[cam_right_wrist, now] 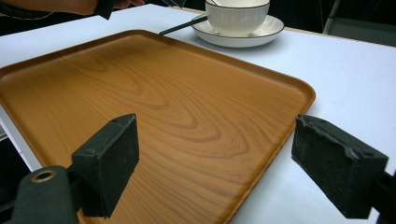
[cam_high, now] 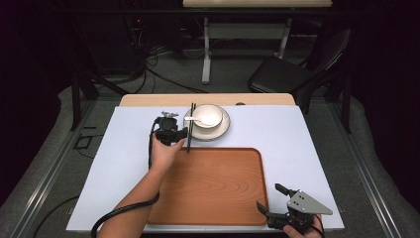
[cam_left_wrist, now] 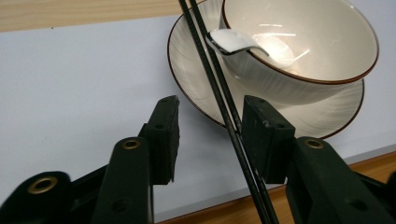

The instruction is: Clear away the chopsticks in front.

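Observation:
A pair of black chopsticks (cam_high: 190, 128) lies on the white table, its far end leaning on the rim of a white saucer (cam_high: 224, 130). On the saucer stands a white bowl (cam_high: 210, 118) with a white spoon (cam_left_wrist: 233, 42) in it. My left gripper (cam_left_wrist: 210, 135) is open, and the chopsticks (cam_left_wrist: 219, 88) run between its jaws, close against the right one. In the high view the left gripper (cam_high: 185, 133) sits just left of the saucer. My right gripper (cam_high: 270, 197) is open at the front right corner of the wooden tray (cam_high: 213, 186), nothing between its jaws.
The tray (cam_right_wrist: 163, 107) is bare and lies at the table's front centre. Bowl (cam_right_wrist: 238, 16) and saucer (cam_right_wrist: 268, 31) stand beyond its far edge. A white mat (cam_high: 297, 144) covers the table. A black chair (cam_high: 292, 74) stands behind the table at the right.

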The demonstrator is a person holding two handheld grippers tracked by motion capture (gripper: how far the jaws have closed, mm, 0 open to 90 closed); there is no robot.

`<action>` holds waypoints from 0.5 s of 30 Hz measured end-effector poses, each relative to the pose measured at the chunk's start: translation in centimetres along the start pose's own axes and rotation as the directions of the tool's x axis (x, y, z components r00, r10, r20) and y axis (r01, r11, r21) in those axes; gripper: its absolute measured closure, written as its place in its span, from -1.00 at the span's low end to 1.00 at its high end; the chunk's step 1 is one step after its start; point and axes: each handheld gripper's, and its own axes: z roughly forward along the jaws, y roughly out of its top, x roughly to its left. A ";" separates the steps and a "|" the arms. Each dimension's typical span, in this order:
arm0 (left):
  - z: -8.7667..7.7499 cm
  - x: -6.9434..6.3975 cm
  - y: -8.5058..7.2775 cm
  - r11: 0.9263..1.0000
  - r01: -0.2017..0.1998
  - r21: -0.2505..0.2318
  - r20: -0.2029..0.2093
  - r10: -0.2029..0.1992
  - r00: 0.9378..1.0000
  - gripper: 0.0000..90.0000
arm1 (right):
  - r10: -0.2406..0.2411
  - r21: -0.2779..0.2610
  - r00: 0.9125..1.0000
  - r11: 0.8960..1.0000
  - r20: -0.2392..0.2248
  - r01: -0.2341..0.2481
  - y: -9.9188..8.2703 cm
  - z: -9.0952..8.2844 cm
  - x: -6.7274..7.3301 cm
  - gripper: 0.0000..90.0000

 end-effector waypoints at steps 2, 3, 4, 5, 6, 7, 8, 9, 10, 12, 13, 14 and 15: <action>0.1 0.1 0.0 1.000 0.007 0.008 0.001 -0.007 1.000 0.37 | 0.001 0.000 1.000 1.000 -0.001 -0.001 0.0 0.0 0.0 -0.67; 0.2 0.1 -0.1 1.000 0.019 0.013 0.004 -0.019 1.000 0.37 | 0.001 0.000 1.000 1.000 -0.001 -0.001 0.0 0.0 0.0 -0.67; 0.4 0.2 -0.2 0.999 0.037 0.031 0.011 -0.037 0.999 0.44 | 0.001 0.003 1.000 1.000 -0.002 -0.001 0.0 0.0 0.0 -0.67; 0.4 0.2 -0.2 0.999 0.037 0.031 0.011 -0.037 0.999 0.45 | 0.001 0.003 1.000 1.000 -0.002 -0.001 0.0 0.0 0.0 -0.67; 0.5 0.3 -0.3 0.998 0.050 0.046 0.022 -0.051 0.998 0.45 | 0.002 0.003 1.000 1.000 -0.003 -0.002 0.0 0.0 0.0 -0.67; 0.6 0.4 -0.3 0.997 0.060 0.056 0.032 -0.062 0.998 0.47 | 0.001 0.005 1.000 1.000 -0.004 -0.001 0.0 0.0 0.0 -0.67; 0.8 0.4 -0.5 0.996 0.063 0.063 0.030 -0.065 0.997 0.48 | 0.000 0.005 1.000 1.000 -0.004 0.000 0.0 0.0 0.0 -0.67; 1.0 0.4 -0.6 0.996 0.060 0.068 0.027 -0.062 0.998 0.50 | 0.000 0.005 1.000 1.000 -0.004 0.000 0.0 0.0 0.0 -0.67; 1.0 0.4 -0.7 0.996 0.056 0.072 0.028 -0.058 0.998 0.50 | 0.000 0.005 1.000 1.000 -0.004 0.000 0.0 0.0 0.0 -0.67; 1.2 0.4 -0.8 0.995 0.056 0.077 0.029 -0.058 0.998 0.51 | 0.002 0.004 1.000 1.000 -0.004 -0.002 0.0 0.0 0.0 -0.67; 1.2 0.4 -0.8 0.995 0.056 0.077 0.029 -0.058 0.998 0.51 | 0.002 0.004 1.000 1.000 -0.004 -0.002 0.0 0.0 0.0 -0.67; 1.3 0.3 -0.9 0.996 0.057 0.074 0.034 -0.059 0.998 0.53 | 0.003 0.006 1.000 1.000 -0.004 -0.003 0.0 0.0 0.0 -0.67; 1.4 0.2 -0.9 0.995 0.059 0.077 0.037 -0.062 0.997 0.54 | 0.004 0.006 1.000 1.000 -0.004 -0.004 0.0 0.0 0.0 -0.67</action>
